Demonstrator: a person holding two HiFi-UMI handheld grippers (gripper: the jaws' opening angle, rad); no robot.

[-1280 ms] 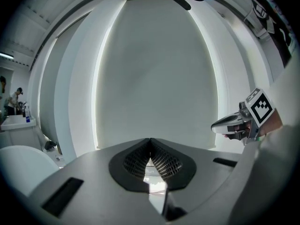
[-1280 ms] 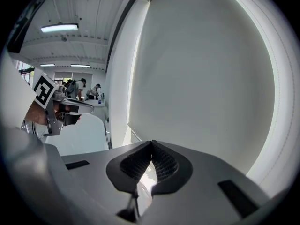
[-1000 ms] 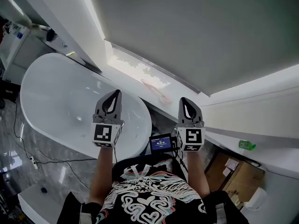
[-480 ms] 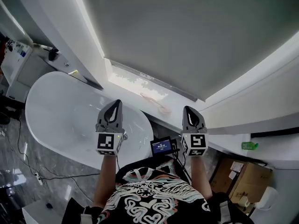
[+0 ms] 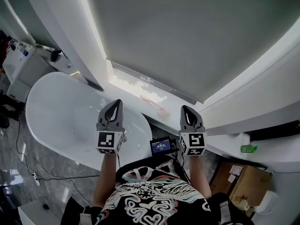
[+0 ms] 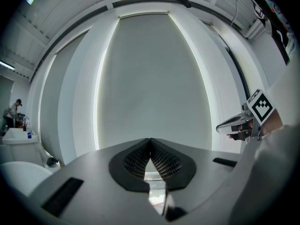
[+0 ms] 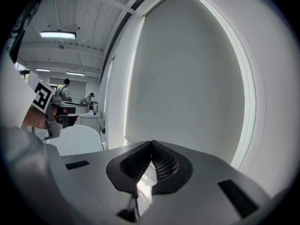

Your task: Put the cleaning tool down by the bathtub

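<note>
Apart, closed left gripper [image 5: 114,102], right gripper [image 5: 186,108] straddle bathtub rim [image 5: 142,117].

We can read no text anywhere; the print on the small screen [image 5: 161,146] is too tiny for us.

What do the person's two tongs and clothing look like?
The left tongs and right tongs are grey and tapered, with black ribbed pads. Each carries a white cube with black square markers. The shirt is black with a pale swirl print.
</note>
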